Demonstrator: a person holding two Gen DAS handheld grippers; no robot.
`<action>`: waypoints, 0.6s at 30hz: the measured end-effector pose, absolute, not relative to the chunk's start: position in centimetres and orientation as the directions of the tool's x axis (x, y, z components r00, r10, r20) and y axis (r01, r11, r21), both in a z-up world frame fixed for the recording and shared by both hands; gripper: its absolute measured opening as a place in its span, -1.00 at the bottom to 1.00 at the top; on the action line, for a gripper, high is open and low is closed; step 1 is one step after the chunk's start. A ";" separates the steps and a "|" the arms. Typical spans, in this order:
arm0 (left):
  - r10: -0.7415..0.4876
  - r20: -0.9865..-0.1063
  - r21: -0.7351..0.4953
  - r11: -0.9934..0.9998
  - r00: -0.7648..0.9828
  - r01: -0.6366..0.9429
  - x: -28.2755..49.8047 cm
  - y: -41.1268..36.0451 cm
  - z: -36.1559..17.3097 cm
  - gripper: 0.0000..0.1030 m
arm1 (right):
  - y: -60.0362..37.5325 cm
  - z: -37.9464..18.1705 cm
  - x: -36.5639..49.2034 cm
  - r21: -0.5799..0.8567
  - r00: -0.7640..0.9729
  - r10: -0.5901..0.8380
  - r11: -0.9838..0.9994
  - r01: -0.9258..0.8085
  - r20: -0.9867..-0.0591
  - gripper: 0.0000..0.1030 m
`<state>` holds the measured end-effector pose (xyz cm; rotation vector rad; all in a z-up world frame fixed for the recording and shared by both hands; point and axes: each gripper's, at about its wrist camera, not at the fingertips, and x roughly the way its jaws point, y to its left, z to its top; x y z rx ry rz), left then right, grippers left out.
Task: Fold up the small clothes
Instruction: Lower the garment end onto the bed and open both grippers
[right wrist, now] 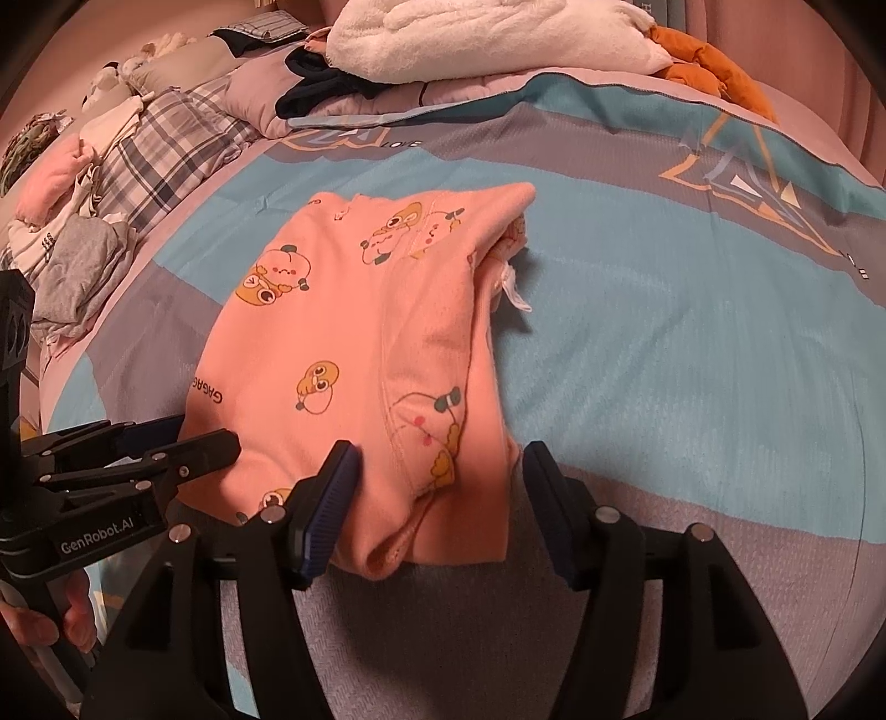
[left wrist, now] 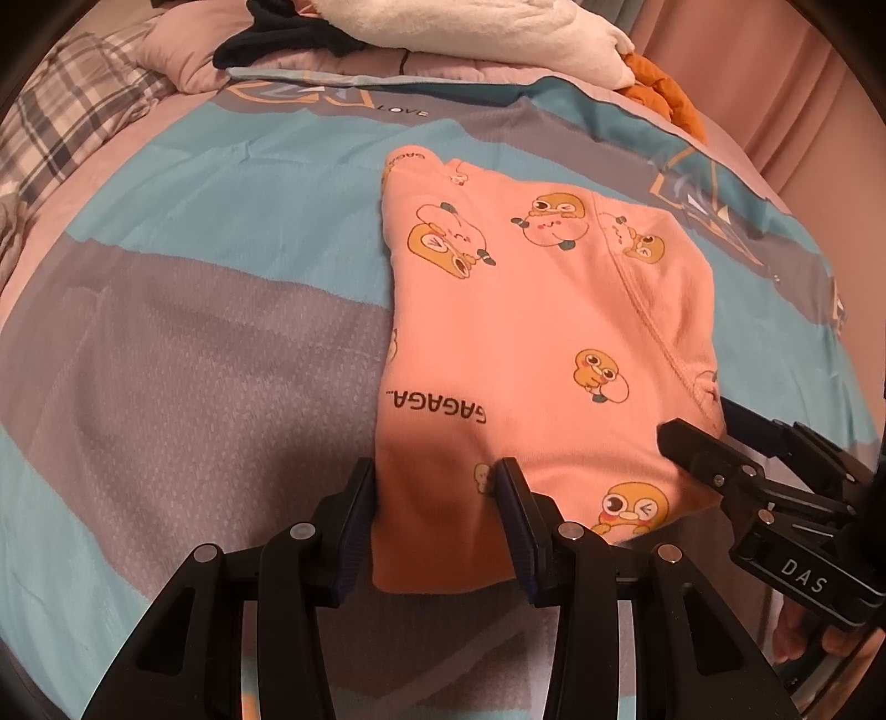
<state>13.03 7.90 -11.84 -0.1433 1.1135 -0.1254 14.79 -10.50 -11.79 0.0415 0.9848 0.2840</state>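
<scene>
A pink child's garment (left wrist: pixel 531 332) with cartoon duck prints and "GAGAGA" lettering lies folded into a long rectangle on the bed; it also shows in the right wrist view (right wrist: pixel 365 343). My left gripper (left wrist: pixel 437 515) is open, its fingers straddling the garment's near left corner. My right gripper (right wrist: pixel 437 498) is open, its fingers straddling the near right corner. Each gripper shows in the other's view: the right one (left wrist: pixel 714 437) at the garment's right edge, the left one (right wrist: pixel 183 437) at its left edge. A white tag (right wrist: pixel 512 291) sticks out on the right side.
The garment lies on a teal and grey bedspread (right wrist: pixel 692 310). A white fluffy blanket (right wrist: pixel 487 39), dark clothing (right wrist: pixel 315 83) and an orange item (right wrist: pixel 714 66) sit at the far end. A pile of clothes (right wrist: pixel 77 266) and a plaid quilt (right wrist: pixel 160 144) lie at the left.
</scene>
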 end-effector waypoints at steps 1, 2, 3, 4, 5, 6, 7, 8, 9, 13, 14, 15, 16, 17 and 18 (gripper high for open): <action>-0.171 -0.883 -0.176 0.984 0.436 0.028 13.0 7.9 -11.8 -0.18 | -10.5 -11.8 14.7 0.163 0.518 0.255 0.962 -0.217 -0.816 0.22; -0.170 -0.883 -0.175 0.984 0.437 0.028 13.0 7.8 -11.8 -0.18 | -10.5 -11.9 14.8 0.164 0.517 0.256 0.962 -0.217 -0.817 0.22; -0.168 -0.883 -0.174 0.984 0.437 0.028 12.9 7.8 -11.8 -0.18 | -10.6 -11.9 14.8 0.164 0.515 0.256 0.962 -0.217 -0.818 0.23; -0.167 -0.884 -0.173 0.985 0.437 0.028 12.9 7.8 -11.9 -0.18 | -10.5 -11.9 14.7 0.165 0.514 0.256 0.962 -0.217 -0.819 0.23; -0.166 -0.884 -0.172 0.985 0.437 0.027 12.9 7.8 -11.9 -0.18 | -10.5 -12.0 14.7 0.165 0.513 0.256 0.962 -0.217 -0.819 0.23; -0.166 -0.884 -0.172 0.985 0.437 0.027 12.8 7.7 -11.9 -0.18 | -10.6 -12.0 14.6 0.164 0.512 0.256 0.962 -0.217 -0.820 0.23; -0.166 -0.884 -0.171 0.985 0.437 0.027 12.9 7.8 -11.9 -0.18 | -10.6 -12.0 14.6 0.164 0.510 0.255 0.962 -0.217 -0.821 0.23; -0.165 -0.884 -0.171 0.985 0.438 0.027 12.8 7.7 -11.9 -0.18 | -10.6 -12.1 14.6 0.165 0.509 0.256 0.962 -0.217 -0.822 0.23; -0.165 -0.884 -0.171 0.985 0.437 0.027 12.8 7.7 -11.9 -0.18 | -10.6 -12.1 14.5 0.165 0.509 0.256 0.962 -0.217 -0.822 0.23; -0.162 -0.884 -0.168 0.985 0.438 0.026 12.8 7.7 -11.9 -0.18 | -10.6 -12.1 14.5 0.167 0.509 0.257 0.962 -0.216 -0.822 0.23; -0.161 -0.884 -0.167 0.986 0.438 0.026 12.8 7.8 -11.9 -0.18 | -10.6 -12.1 14.5 0.166 0.509 0.256 0.962 -0.217 -0.822 0.23; -0.159 -0.884 -0.165 0.986 0.439 0.026 12.8 7.7 -11.9 -0.18 | -10.6 -12.2 14.5 0.166 0.509 0.256 0.962 -0.217 -0.822 0.23; -0.158 -0.885 -0.163 0.986 0.439 0.025 12.7 7.7 -11.9 -0.18 | -10.6 -12.2 14.5 0.166 0.509 0.257 0.962 -0.217 -0.822 0.23; -0.156 -0.885 -0.161 0.987 0.439 0.025 12.7 7.7 -11.9 -0.18 | -10.6 -12.1 14.5 0.166 0.509 0.257 0.962 -0.217 -0.822 0.23; -0.154 -0.885 -0.160 0.987 0.439 0.025 12.7 7.7 -12.0 -0.18 | -10.6 -12.2 14.5 0.167 0.509 0.257 0.962 -0.217 -0.822 0.23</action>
